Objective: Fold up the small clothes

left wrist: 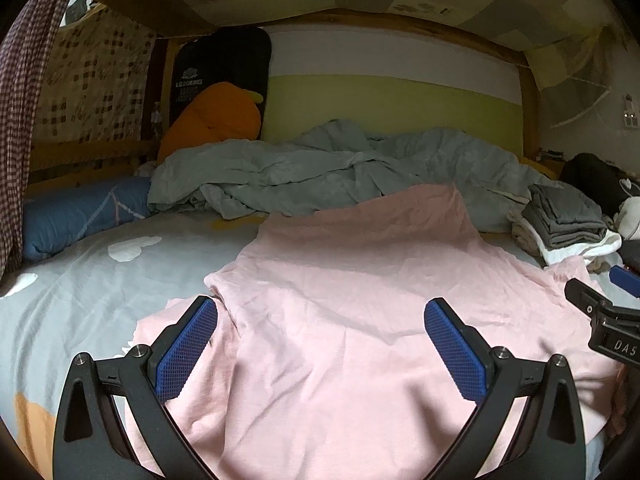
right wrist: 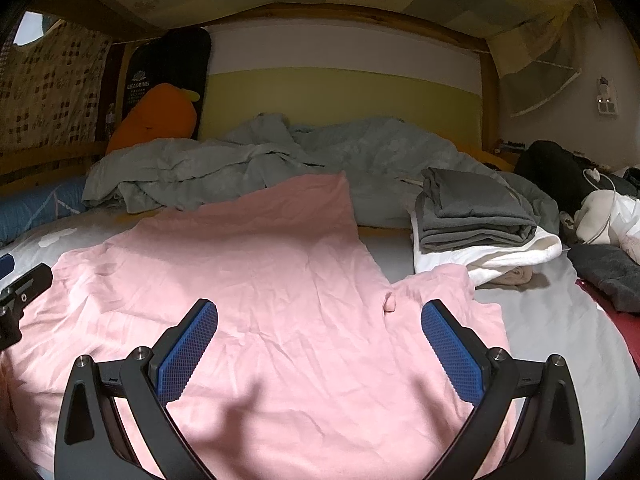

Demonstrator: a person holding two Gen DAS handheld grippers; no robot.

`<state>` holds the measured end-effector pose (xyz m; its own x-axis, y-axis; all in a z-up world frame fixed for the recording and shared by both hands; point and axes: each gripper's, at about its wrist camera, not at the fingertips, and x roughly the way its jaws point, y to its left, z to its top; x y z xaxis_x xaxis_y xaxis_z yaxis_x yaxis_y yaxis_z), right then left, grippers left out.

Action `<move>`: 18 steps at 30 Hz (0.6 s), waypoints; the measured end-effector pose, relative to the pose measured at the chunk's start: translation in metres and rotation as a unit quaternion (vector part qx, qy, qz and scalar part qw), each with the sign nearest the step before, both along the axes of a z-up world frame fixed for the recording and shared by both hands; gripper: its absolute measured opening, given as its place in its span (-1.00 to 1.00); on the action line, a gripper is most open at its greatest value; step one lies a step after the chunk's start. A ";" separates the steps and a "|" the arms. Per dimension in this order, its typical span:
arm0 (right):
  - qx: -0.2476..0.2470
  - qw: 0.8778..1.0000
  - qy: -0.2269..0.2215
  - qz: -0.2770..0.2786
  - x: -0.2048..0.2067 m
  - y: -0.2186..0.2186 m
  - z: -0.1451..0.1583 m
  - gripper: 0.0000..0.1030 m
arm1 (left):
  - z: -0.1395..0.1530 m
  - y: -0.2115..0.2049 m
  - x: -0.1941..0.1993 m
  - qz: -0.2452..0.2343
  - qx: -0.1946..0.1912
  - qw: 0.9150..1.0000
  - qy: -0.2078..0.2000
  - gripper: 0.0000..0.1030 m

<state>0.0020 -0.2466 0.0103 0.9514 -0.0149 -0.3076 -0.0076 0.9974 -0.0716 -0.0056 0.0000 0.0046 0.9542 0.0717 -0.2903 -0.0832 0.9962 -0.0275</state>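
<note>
The right gripper [right wrist: 319, 332] hangs over a pink garment [right wrist: 248, 264] spread flat on the bed [right wrist: 552, 320], its blue-padded jaws wide apart with nothing between them but the cloth below. Beyond the right jaw lies a stack of folded clothes [right wrist: 476, 216], grey on white. Far ahead of the jaws sits a rumpled grey duvet [right wrist: 248, 160]. Off past the left jaw, part of the left gripper [right wrist: 20, 300] shows at the frame edge.

My fingers [left wrist: 188, 350] carry blue, cross-hatched rubbery pads on matt black plastic arms with bright metal pins. The pink shirt [right wrist: 248, 280] is soft, creased cloth; the grey duvet [left wrist: 320, 168] is rumpled matt fabric; the bed frame [right wrist: 340, 14] is varnished wood.
</note>
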 end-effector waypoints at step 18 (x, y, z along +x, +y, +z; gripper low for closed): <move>0.007 1.000 0.000 -0.002 -0.002 -0.004 0.002 0.99 | -0.002 -0.003 -0.004 0.001 0.017 1.000 -0.011 1.00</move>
<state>0.0002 -0.2510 0.0124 0.9511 -0.0142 -0.3086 -0.0040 0.9983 -0.0582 -0.0098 -0.0029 0.0025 0.9601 0.0821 -0.2672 -0.0840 0.9965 0.0043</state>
